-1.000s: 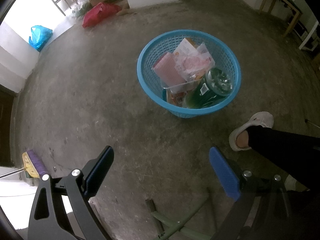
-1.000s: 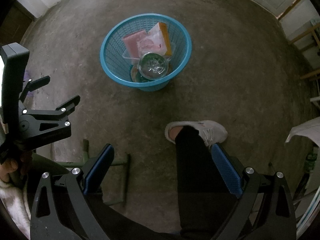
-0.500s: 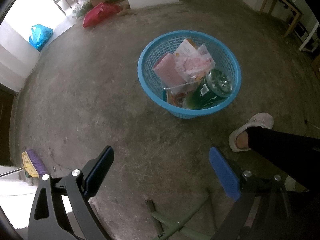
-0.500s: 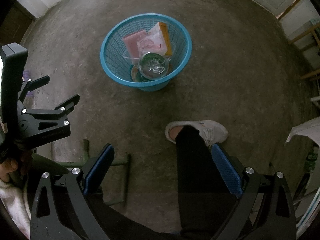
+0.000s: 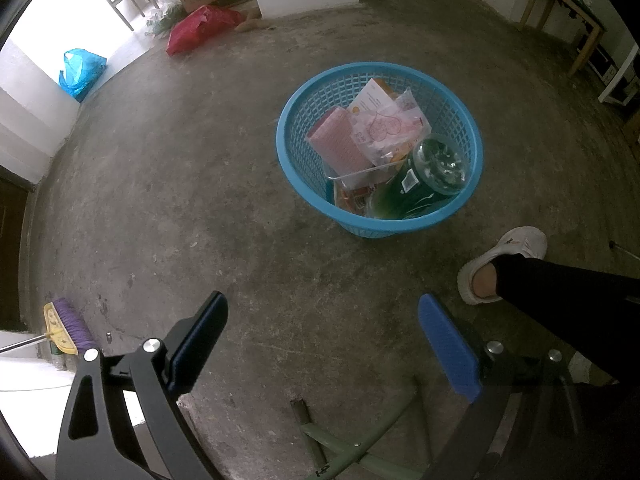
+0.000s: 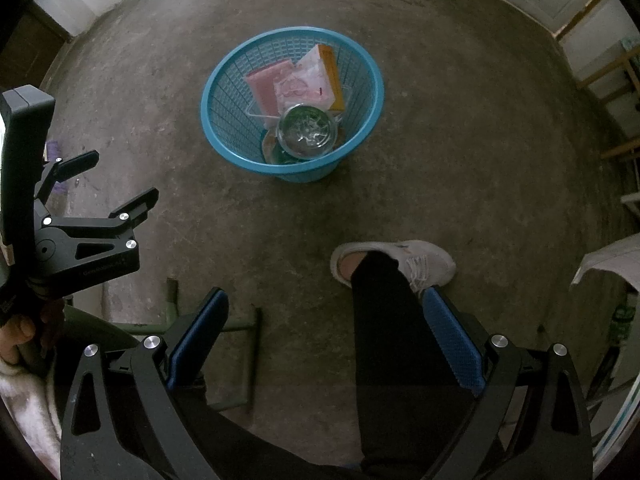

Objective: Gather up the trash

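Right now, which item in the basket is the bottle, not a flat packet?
The green bottle, base up against the near rim; the others are flat pink, white and orange packets.

The left tongs (image 5: 322, 326) hang wide apart and empty over the bare concrete floor (image 5: 200, 200). Ahead stands a blue plastic basket (image 5: 292, 112) holding a green bottle (image 5: 416, 188) lying base-up, a pink pack (image 5: 338, 144), a clear wrapper (image 5: 384, 128) and an orange-edged box (image 5: 374, 96). A person's white shoe (image 5: 504, 264) rests near the basket. A purple broom head (image 5: 68, 326) lies far left, a red bag (image 5: 200, 26) and a blue bag (image 5: 80, 70) well beyond
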### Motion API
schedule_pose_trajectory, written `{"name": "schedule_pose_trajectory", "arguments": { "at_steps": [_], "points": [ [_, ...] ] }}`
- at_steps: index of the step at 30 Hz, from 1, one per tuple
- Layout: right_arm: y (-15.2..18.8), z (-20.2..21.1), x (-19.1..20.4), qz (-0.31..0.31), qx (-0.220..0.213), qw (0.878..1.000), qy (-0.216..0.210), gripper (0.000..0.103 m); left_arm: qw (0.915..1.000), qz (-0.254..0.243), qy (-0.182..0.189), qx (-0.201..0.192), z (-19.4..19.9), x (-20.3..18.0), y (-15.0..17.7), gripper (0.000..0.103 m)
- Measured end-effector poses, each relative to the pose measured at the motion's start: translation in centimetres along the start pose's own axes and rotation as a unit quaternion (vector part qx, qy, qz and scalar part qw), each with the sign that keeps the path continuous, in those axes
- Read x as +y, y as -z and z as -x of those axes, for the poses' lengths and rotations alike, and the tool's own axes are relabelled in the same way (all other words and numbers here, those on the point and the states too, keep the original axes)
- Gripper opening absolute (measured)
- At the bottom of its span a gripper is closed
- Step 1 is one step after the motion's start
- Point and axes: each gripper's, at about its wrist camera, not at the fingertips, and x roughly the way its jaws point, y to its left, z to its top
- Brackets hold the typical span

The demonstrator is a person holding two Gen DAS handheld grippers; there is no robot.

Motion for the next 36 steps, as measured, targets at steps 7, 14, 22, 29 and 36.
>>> {"name": "schedule_pose_trajectory", "arguments": {
  "at_steps": [7,14,22,29,36],
  "points": [
    [0.04,-0.03,-0.06,-0.001,-0.002,1.000,-0.001,0.094,1.0000,0.000,0.000,0.002,0.04,0.03,-0.08,0.094],
    [-0.08,-0.08,0.29,0.001,-0.003,1.000,0.002,0.094,1.0000,-0.001,0.000,0.002,0.06,0.05,-0.08,0.094],
    [-0.11,-0.12,0.11,0.001,-0.001,1.000,0.001,0.094,1.0000,0.000,0.000,0.001,0.12,0.04,-0.05,0.094],
    [-0.16,-0.10,0.11,0.001,-0.001,1.000,0.001,0.094,1.0000,0.000,0.000,0.001,0.08,0.13,-0.11,0.094],
    [-0.17,-0.09,0.11,0.001,-0.001,1.000,0.001,0.094,1.0000,0.000,0.000,0.001,0.06,0.17,-0.15,0.094]
  ]
}}
